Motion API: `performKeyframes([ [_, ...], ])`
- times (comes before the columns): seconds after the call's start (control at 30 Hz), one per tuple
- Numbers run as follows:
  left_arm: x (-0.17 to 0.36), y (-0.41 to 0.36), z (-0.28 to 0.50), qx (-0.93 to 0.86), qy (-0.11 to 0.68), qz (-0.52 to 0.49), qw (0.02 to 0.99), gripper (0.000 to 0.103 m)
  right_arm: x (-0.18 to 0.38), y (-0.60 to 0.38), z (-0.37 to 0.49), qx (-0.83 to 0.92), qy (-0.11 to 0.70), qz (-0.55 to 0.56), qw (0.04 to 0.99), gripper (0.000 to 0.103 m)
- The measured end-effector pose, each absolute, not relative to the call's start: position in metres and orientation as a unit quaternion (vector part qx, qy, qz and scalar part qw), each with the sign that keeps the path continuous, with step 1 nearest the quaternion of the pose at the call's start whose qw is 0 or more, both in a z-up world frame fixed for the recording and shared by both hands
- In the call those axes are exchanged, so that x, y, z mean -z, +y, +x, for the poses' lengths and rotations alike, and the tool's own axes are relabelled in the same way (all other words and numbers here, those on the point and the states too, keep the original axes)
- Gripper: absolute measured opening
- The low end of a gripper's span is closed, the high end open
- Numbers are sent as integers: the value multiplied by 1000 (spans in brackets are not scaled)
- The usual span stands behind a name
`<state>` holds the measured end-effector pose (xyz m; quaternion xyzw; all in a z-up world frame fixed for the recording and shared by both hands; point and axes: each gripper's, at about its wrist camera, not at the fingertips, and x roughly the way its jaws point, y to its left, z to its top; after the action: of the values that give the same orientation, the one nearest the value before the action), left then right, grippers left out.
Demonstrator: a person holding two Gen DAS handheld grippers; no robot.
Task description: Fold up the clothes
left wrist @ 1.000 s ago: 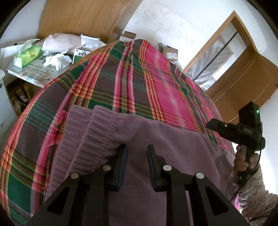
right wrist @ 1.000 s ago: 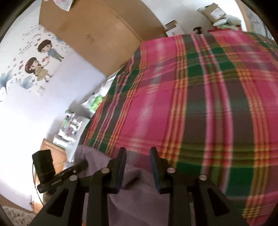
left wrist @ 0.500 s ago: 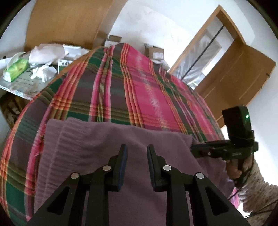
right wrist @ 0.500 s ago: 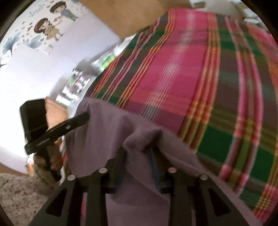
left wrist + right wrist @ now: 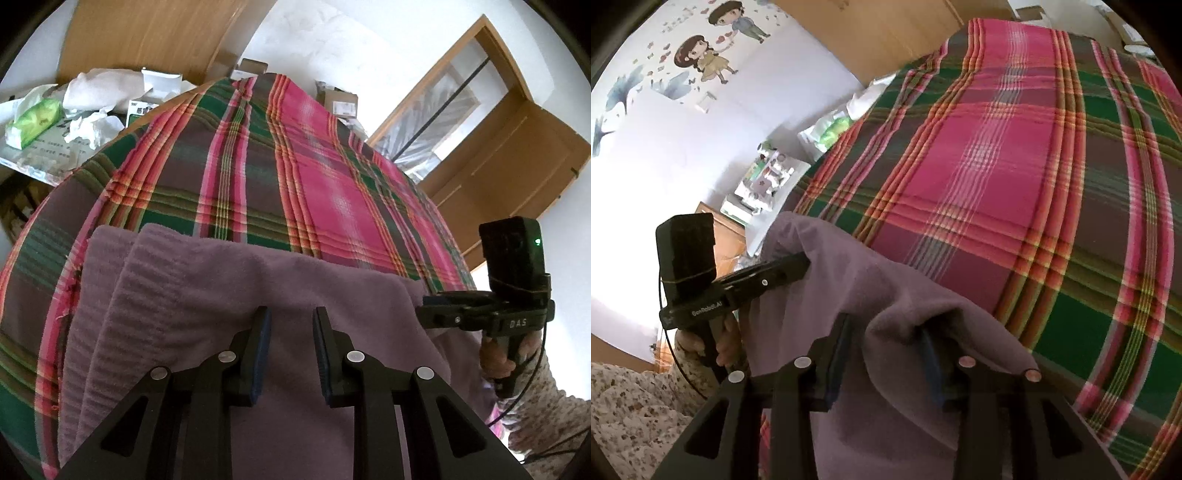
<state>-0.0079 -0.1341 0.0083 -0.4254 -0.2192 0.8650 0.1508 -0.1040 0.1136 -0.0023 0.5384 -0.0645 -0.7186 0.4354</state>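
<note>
Purple fleecy knit, that's the garment (image 5: 229, 295) I'm folding, and it's spread on the near part of a bed covered in a pink, green and brown plaid sheet (image 5: 258, 166), ribbed band out at my left side with a second layer peeking from under it. My left gripper (image 5: 289, 317) sits over the middle of the garment with its fingers apart and nothing between them as far as I can see, so it's released, just hovering or resting on the cloth. My right gripper (image 5: 886, 332) is at the garment's right edge and a ridge of purple cloth is humped up between its fingers (image 5: 929, 350); looks like a pinch, but the fabric drapes over the tips, so I honestly can't tell if it's clenched or just pushed in. I'd say I'm mid-fold, working that right edge. If the pinch is good, the next bit wants the edge lifted and carried across toward the left without dragging the layer underneath, while my left gripper pins the middle
</note>
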Motion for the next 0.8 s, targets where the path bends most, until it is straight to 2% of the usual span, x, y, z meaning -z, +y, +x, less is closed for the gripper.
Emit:
performKeyframes([
  [0.07,-8,-134,-8,-865,-220,-426,151,24,0,116,-107,726,-72,533,428,31],
  [0.23,-8,-135,-8,-865,-220,-426,151,24,-6,123,-115,741,-90,524,410,6],
  [0.47,-7,-135,-9,-865,-220,-425,150,24,-15,132,-127,761,-115,510,384,5],
  [0.6,-7,-134,-9,-866,-217,-426,148,24,-5,118,-126,775,-53,521,354,8],
  [0.8,-12,-131,-11,-870,-199,-430,137,24,-32,146,-118,798,-54,490,347,10],
])
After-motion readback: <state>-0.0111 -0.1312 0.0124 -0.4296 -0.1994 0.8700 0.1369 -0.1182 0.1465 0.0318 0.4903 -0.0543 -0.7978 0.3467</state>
